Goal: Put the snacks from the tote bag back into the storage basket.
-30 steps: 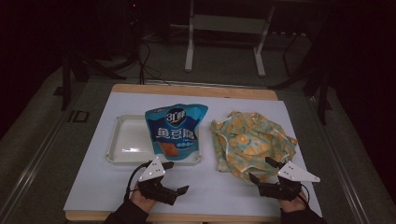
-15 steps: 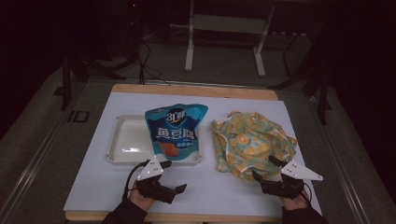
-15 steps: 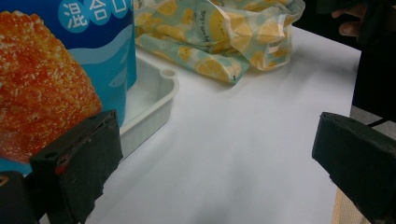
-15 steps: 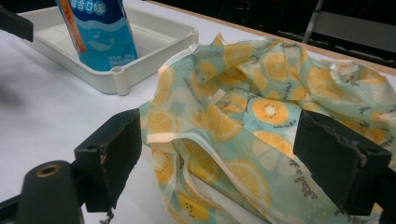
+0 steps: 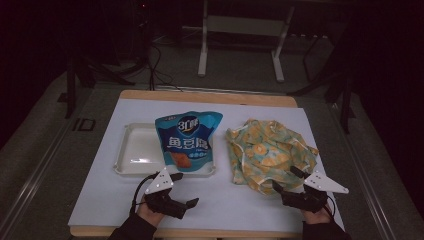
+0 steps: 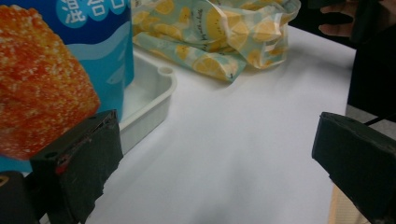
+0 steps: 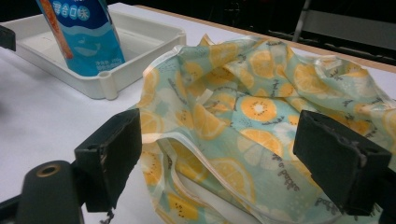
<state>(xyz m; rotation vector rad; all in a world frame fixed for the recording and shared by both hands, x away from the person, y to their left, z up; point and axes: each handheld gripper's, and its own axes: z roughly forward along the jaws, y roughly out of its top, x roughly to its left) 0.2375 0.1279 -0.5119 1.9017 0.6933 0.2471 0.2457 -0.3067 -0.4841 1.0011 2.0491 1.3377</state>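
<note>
A blue snack bag [image 5: 187, 142] with an orange picture lies with its lower half in a white tray [image 5: 135, 150]. To its right lies a crumpled lemon-print bag [image 5: 270, 152]. My left gripper [image 5: 184, 190] is open, just in front of the tray's near right corner. In the left gripper view the left gripper [image 6: 219, 158] has the snack bag [image 6: 56, 70] beside its left jaw and bare table between the jaws. My right gripper [image 5: 287, 179] is open at the lemon-print bag's near edge. In the right gripper view the right gripper [image 7: 226, 154] has its jaws either side of the lemon-print bag [image 7: 261, 107].
A white sheet [image 5: 100, 195] covers the wooden table, with bare room along the front. The tray's [image 7: 140, 42] left half holds nothing. Beyond the table's far edge are metal stand legs [image 5: 202, 50] and cables on a dark floor.
Both hands have shifted only slightly near the table's front edge. The bags and tray have not moved.
</note>
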